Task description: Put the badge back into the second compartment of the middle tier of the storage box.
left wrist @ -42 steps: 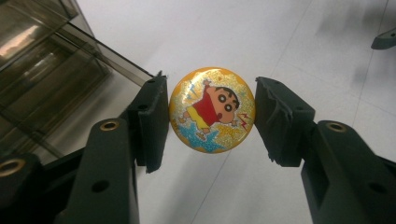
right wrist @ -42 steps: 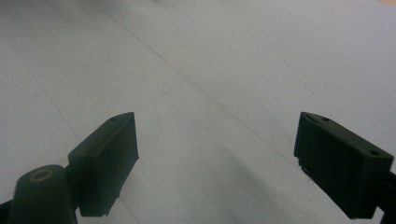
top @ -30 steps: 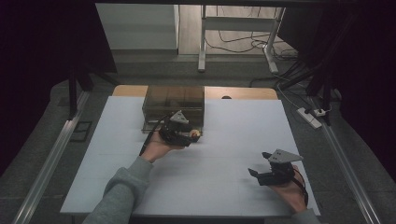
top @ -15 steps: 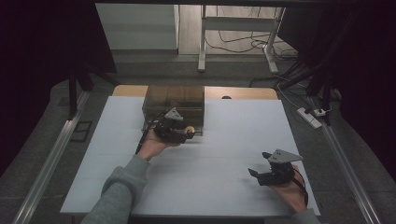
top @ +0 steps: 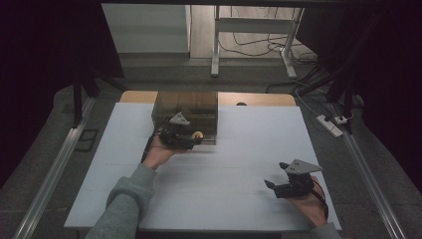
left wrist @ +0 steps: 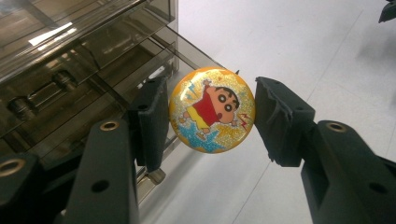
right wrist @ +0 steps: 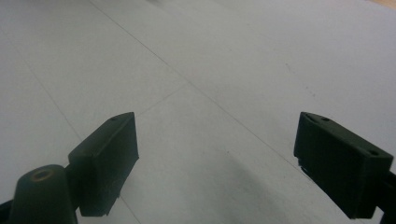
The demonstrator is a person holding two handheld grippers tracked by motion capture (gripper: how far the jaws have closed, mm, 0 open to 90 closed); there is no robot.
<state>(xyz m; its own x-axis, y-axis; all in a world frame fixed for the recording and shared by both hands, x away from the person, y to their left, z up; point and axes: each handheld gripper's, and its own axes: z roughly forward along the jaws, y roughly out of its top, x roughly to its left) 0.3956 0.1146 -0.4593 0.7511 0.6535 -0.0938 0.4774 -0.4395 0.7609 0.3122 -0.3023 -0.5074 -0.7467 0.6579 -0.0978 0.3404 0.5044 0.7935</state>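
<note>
A round glittery orange badge [left wrist: 211, 110] with a cartoon child printed on it hangs in the air between the jaws of my left gripper [left wrist: 210, 122], which is shut on it. In the high view the left gripper [top: 194, 138] holds the badge [top: 198, 134] at the front of a smoky see-through drawer box [top: 185, 108]. Just behind and below the badge, one of the box's drawers [left wrist: 116, 93] stands pulled out. My right gripper [top: 276, 184] rests low over the white table at the front right, open, with nothing between its fingers [right wrist: 109, 158].
The white tabletop [top: 234, 149] stretches bare between the two hands. Behind the box runs a wooden strip [top: 259, 98] at the table's far edge. Metal rails flank the table on both sides, and a power strip [top: 330, 125] lies on the floor to the right.
My left gripper has carried the badge a little farther back and left, up to the drawer box's front. The right gripper has stayed where it was.
</note>
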